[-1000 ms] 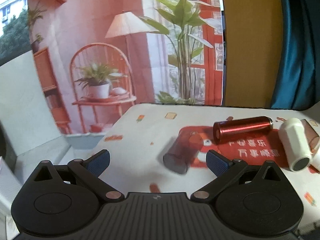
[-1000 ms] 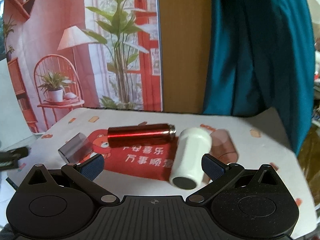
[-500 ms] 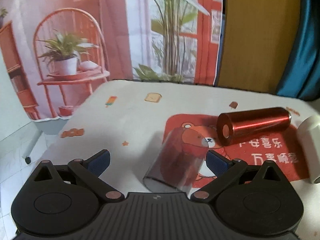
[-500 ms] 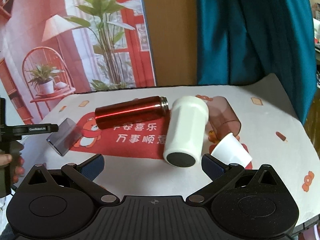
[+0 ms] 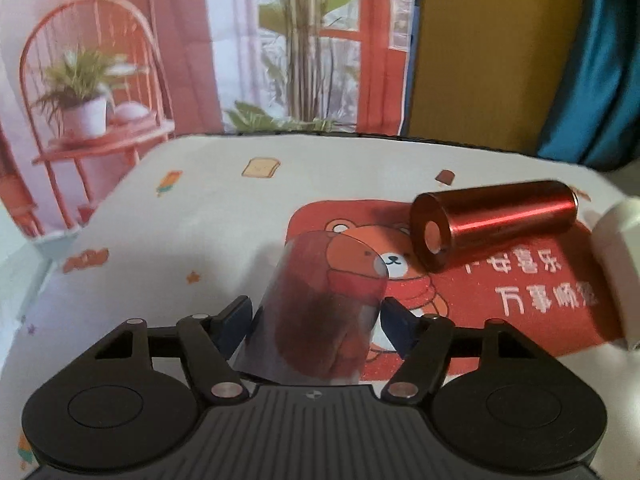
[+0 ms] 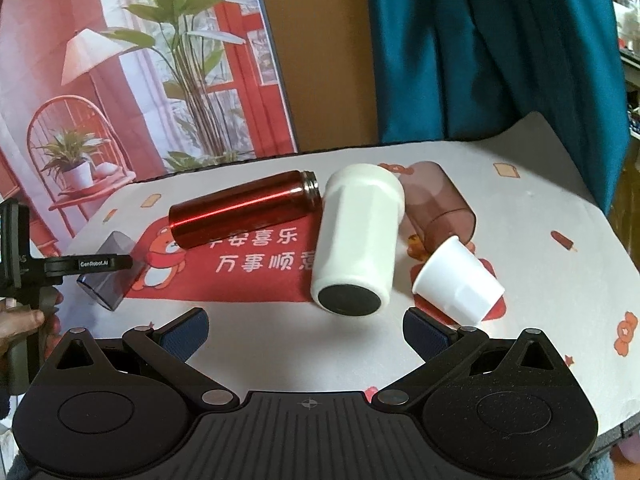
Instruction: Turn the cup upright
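Observation:
A smoky clear cup (image 5: 320, 320) lies on its side at the table's left, also in the right wrist view (image 6: 110, 272). My left gripper (image 5: 316, 320) has its fingers closed against the cup's two sides, near its rim. My right gripper (image 6: 306, 326) is open and empty above the table's front edge, just short of a white tumbler (image 6: 356, 240) lying on its side. A red metal bottle (image 6: 244, 210), a brown tinted cup (image 6: 440, 200) and a small white cup (image 6: 458, 284) also lie tipped over.
A red bear mat (image 6: 248, 264) lies on the white patterned tablecloth (image 6: 560, 280). A printed backdrop (image 6: 140, 60) and a teal curtain (image 6: 500, 40) stand behind the table. The table's right edge (image 6: 624, 256) is near the small white cup.
My left gripper moved forward onto the smoky cup and its fingers closed on it. My right gripper rose and tilted down, bringing the small white cup into view; it stayed open.

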Demonstrator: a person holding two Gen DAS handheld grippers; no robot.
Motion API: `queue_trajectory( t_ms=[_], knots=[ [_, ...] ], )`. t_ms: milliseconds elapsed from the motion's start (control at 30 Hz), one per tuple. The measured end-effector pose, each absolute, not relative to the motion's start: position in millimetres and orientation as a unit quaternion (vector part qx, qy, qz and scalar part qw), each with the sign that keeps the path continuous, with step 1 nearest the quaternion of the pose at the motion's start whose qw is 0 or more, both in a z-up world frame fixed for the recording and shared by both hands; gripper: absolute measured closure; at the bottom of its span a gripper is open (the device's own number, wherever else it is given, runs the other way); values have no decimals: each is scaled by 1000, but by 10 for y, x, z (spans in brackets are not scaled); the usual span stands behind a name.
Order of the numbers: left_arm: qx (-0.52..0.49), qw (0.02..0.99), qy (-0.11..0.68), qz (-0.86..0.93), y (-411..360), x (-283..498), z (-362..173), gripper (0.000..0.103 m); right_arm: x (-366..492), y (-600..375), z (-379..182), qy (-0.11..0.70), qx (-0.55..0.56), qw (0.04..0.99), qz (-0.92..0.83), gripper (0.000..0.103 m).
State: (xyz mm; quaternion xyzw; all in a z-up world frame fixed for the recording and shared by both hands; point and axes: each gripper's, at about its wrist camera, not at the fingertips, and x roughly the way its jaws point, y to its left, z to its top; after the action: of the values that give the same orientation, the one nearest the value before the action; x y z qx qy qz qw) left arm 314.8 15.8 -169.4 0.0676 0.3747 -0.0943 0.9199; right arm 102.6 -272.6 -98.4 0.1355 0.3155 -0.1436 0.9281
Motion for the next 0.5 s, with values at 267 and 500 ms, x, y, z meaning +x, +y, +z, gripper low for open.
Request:
queue_trajectory(
  t_ms=[267, 500],
  knots=[
    [67, 914, 385, -107, 153, 2829, -1663, 32, 1017, -2730, -1029, 320, 145, 926, -139, 0],
    [58, 914, 386, -112, 92, 2389, -1656, 32, 1025, -2670, -1186, 343, 150, 919, -128, 0]
  ],
)
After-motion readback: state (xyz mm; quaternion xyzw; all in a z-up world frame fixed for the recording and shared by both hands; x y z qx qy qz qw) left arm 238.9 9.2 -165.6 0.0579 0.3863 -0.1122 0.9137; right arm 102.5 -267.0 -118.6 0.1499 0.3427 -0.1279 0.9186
